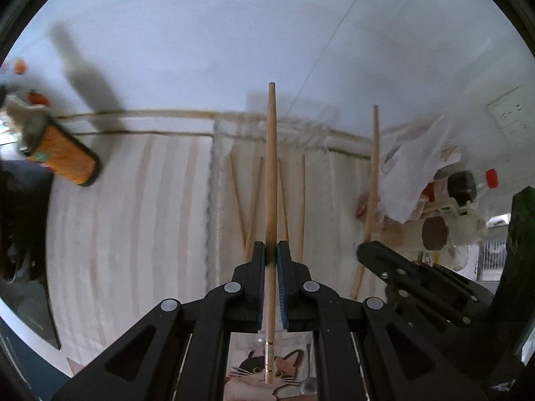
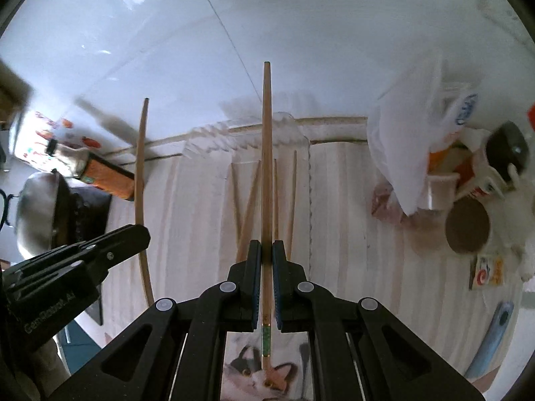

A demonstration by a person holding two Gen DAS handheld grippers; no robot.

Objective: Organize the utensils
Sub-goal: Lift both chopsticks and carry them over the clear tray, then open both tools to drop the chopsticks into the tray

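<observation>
My left gripper [image 1: 271, 250] is shut on a wooden chopstick [image 1: 271, 167] that points straight up and forward. My right gripper [image 2: 266, 249] is shut on a second wooden chopstick [image 2: 266, 153], also upright. Each gripper shows in the other's view: the right one [image 1: 367, 250] at the right of the left wrist view with its chopstick [image 1: 372, 180], the left one [image 2: 140, 234] at the left of the right wrist view with its chopstick [image 2: 140, 173]. Beyond the jaws a clear plastic tray [image 1: 217, 173] holds several more chopsticks [image 1: 302, 200], also seen in the right wrist view [image 2: 292, 193].
A striped cloth [image 1: 133, 217] covers the counter. An orange can [image 1: 63, 158] lies at the left. Crumpled white plastic [image 1: 411, 173], cups and bottles [image 1: 464, 183] crowd the right. A metal pot [image 2: 36, 207] sits far left, a blue-handled tool [image 2: 491, 341] at the right. A cat picture [image 1: 267, 371] lies below.
</observation>
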